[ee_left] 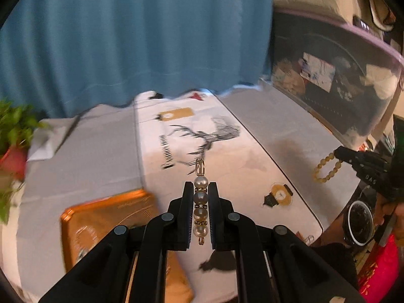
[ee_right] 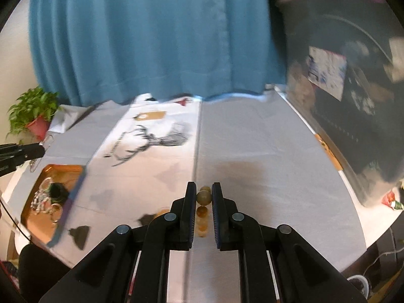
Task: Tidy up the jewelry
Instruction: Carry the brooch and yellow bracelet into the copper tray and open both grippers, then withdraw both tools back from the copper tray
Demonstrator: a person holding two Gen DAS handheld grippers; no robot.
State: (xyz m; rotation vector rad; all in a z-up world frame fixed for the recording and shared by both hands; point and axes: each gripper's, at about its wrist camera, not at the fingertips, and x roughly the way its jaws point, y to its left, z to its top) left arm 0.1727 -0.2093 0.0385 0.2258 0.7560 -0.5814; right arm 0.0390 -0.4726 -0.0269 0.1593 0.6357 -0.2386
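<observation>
- Left gripper (ee_left: 201, 210): clamped on the pearl piece (ee_left: 201, 207), a short row of pearls with gold spacers and a gold clasp loop at the far end, held above the tabletop (ee_left: 265, 116).
- Right gripper (ee_right: 204, 208): clamped on the amber bead bracelet (ee_right: 203, 198); in the left wrist view its loop (ee_left: 327, 168) hangs free of the jaws.
- Handling, pearl piece: judged light, smooth, prone to slip. Grip across the bead row, not on the thin clasp loop, which could bend.
- Handling, bracelet: judged light and limp; the free loop will swing. Move slowly.
- Container: orange tray (ee_right: 64, 174) at the tabletop's left. It holds a tangle of silvery chains, rings and one dark item; details are blurred.
- Judgement: both pieces are probably destined for the tray.
</observation>
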